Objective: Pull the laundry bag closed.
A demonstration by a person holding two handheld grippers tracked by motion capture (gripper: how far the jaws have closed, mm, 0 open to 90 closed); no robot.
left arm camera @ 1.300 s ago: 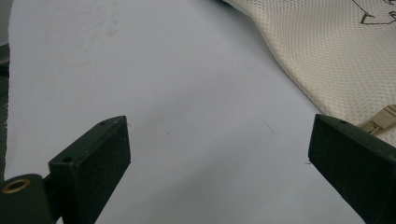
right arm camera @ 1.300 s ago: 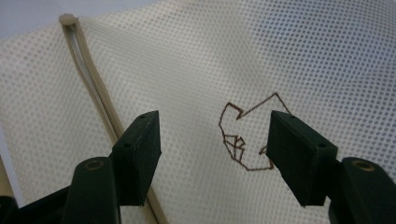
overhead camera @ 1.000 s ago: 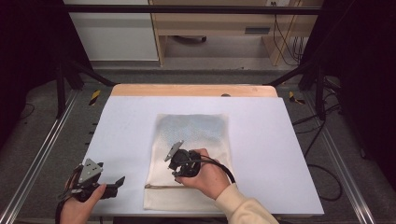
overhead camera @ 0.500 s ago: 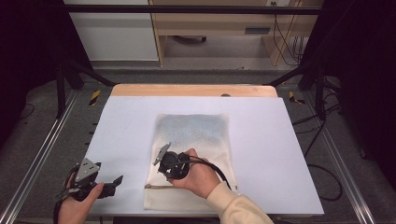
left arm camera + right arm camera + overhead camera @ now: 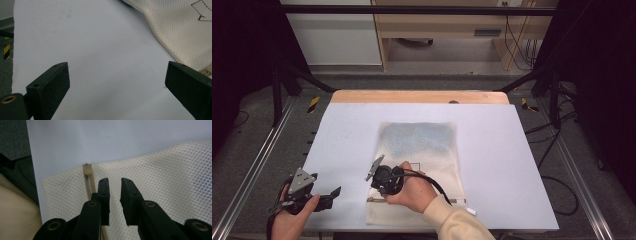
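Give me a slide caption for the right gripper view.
Right gripper, jaws nearly shut, above the mesh bag beside its zipper.

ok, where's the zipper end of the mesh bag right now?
In the right gripper view, the zipper end lies on the mesh bag near its corner, just left of and beyond the right gripper, close to the table edge.

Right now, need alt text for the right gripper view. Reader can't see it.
The right claw, its jaws almost together with nothing visible between them, points at a cream mesh bag, just beside the tan zipper that ends near the bag's corner. The bag lies on a white table.
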